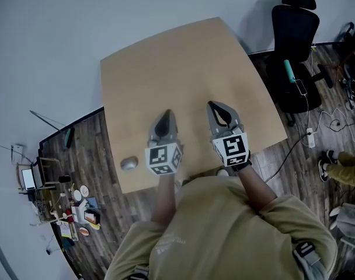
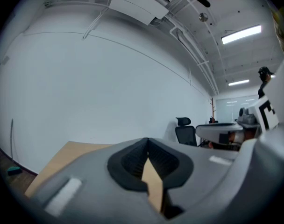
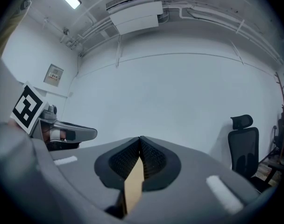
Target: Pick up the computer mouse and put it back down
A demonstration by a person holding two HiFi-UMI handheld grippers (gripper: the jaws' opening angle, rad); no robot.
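Computer mouse lies on the surface at its left edge, beside the left gripper. Left and right gripper are closed, holding nothing. Office chair stands off the surface's right side.

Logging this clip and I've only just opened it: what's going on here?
A person holds a gripper in each hand above a wooden table. The left gripper and the right gripper hover side by side over the table's near half. Both have their fingers closed with nothing between them. The computer mouse lies on the table near its edge, to the left of the left gripper, and neither gripper touches it. A black office chair stands off the table's right side.
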